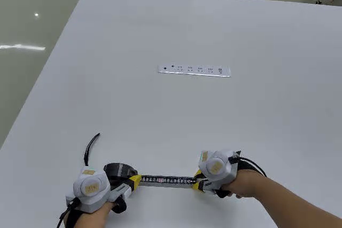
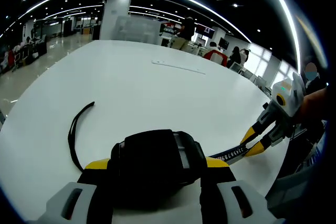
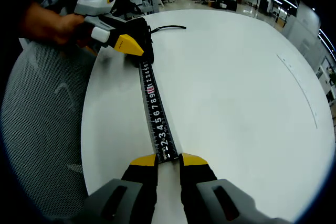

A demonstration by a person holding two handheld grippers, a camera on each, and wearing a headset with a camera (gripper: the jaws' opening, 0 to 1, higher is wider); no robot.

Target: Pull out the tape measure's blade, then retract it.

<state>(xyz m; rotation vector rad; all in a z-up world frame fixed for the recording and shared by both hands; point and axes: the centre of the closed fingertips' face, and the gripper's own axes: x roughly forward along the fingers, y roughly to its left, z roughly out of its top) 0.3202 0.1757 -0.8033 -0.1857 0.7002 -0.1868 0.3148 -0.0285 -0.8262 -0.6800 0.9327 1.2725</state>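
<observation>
A black tape measure [image 1: 119, 172] lies near the table's front edge, and its case [image 2: 155, 162] sits between the yellow-tipped jaws of my left gripper [image 1: 124, 186], which is shut on it. The numbered blade [image 1: 166, 180] is drawn out a short way to the right, flat along the table. My right gripper [image 3: 168, 159] is shut on the blade's end [image 3: 165, 152]. The blade [image 3: 155, 106] runs straight back to the case [image 3: 145, 38] and the left gripper [image 3: 119, 41]. The case's black wrist strap [image 1: 90, 148] trails off to the left.
A white power strip [image 1: 194, 70] lies flat in the middle of the white table [image 1: 214, 30]. A grey mesh chair [image 3: 42, 145] stands at the table's near edge. People and desks are far behind, across the room.
</observation>
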